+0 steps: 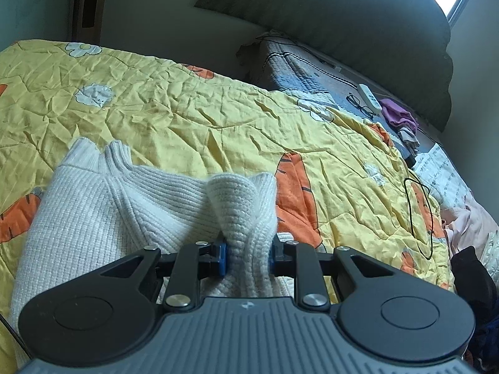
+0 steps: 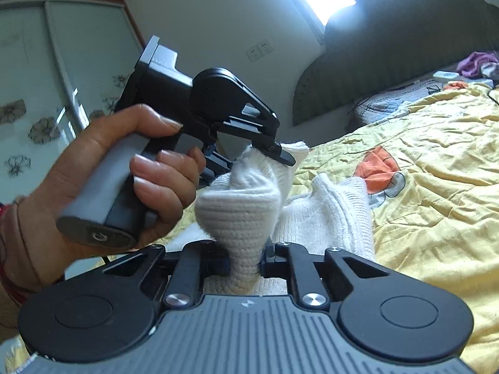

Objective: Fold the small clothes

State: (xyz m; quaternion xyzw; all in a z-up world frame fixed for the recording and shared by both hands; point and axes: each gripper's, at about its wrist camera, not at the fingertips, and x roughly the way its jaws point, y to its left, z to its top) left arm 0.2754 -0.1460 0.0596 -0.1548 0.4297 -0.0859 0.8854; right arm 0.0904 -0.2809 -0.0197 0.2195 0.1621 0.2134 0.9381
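Observation:
A white ribbed knit sweater (image 1: 109, 205) lies on the bed, its collar toward the far left. In the left wrist view my left gripper (image 1: 248, 249) is shut on a bunched fold of it, blue pads (image 1: 222, 257) pressing both sides. In the right wrist view my right gripper (image 2: 244, 261) is shut on another pinched-up fold of the sweater (image 2: 327, 218). Just ahead of it, a person's hand (image 2: 103, 162) holds the left gripper (image 2: 280, 155), which clamps the knit a little higher. The cloth between the two grips is gathered into a bulge.
A crumpled yellow quilt (image 1: 187, 109) with orange carrot prints covers the bed. Glasses (image 1: 360, 104), a white remote (image 1: 369, 96) and a purple cloth (image 1: 397, 115) lie near the dark padded headboard (image 1: 358, 21). A thin black loop (image 1: 419, 215) rests on the quilt. More clothes are piled at the right edge.

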